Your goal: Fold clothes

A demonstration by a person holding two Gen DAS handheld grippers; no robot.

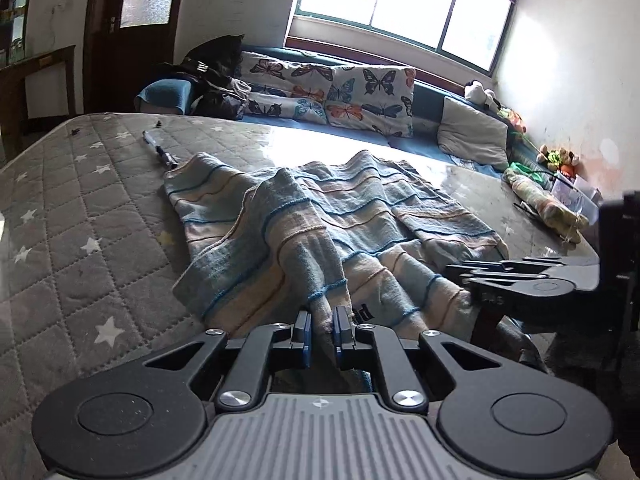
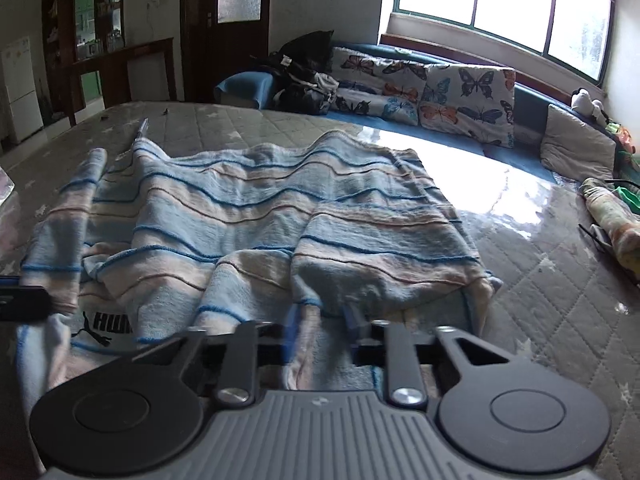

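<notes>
The striped garment (image 1: 320,216) is lying rumpled on the bed (image 1: 80,208), just on the near side of the pen (image 1: 160,150), with its near edge toward both tools. The left tool (image 1: 322,330) is pinching a ridge of that near edge between its blue pads. The right tool (image 2: 320,324) is sitting with its jaws apart around a bunched fold, seemingly not yet clamped. Judging by the uneven lie, folding is only beginning: one sleeve side is lying turned over, and the neat folds are remaining.
</notes>
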